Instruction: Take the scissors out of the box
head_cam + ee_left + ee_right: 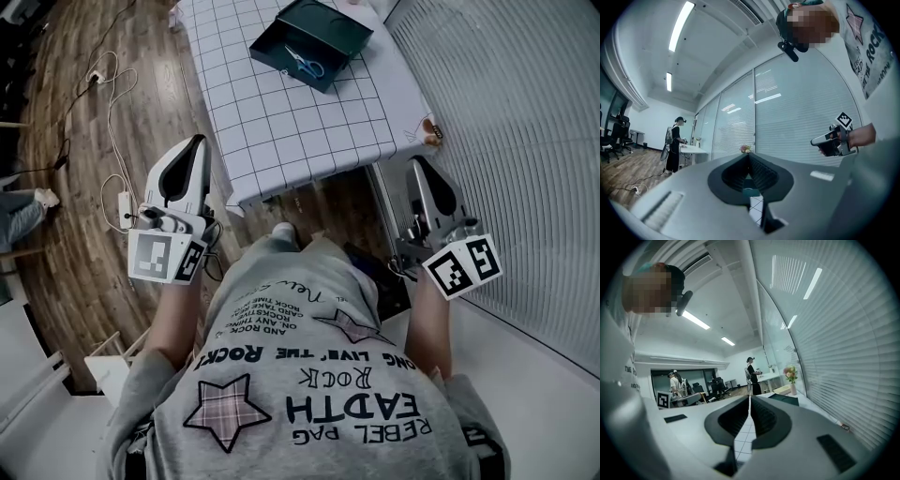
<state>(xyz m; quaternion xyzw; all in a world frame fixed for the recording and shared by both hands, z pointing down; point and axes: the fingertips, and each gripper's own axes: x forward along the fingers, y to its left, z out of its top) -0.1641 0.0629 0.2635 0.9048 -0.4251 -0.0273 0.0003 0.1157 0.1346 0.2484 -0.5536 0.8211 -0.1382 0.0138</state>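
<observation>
Dark green and lying open, the box sits at the far end of the table, on a white cloth ruled in a grid. The scissors, with their blue handles, lie flat inside it, and nothing touches them.

You hold your left gripper out over the wooden floor, just off the table's near left corner. Its jaws are pressed together at the tips with nothing between them. Through the small gap lower down, its own view shows only a sliver of the box and the grid cloth beyond.

You hold your right gripper at the table's near right side, close to the wall of blinds. Its jaws are likewise closed tip to tip and empty. In its view the box shows just right of the jaws, with a vase of flowers past it.

Both grippers are well apart from the box. A white cable trails across the floor to your left.
</observation>
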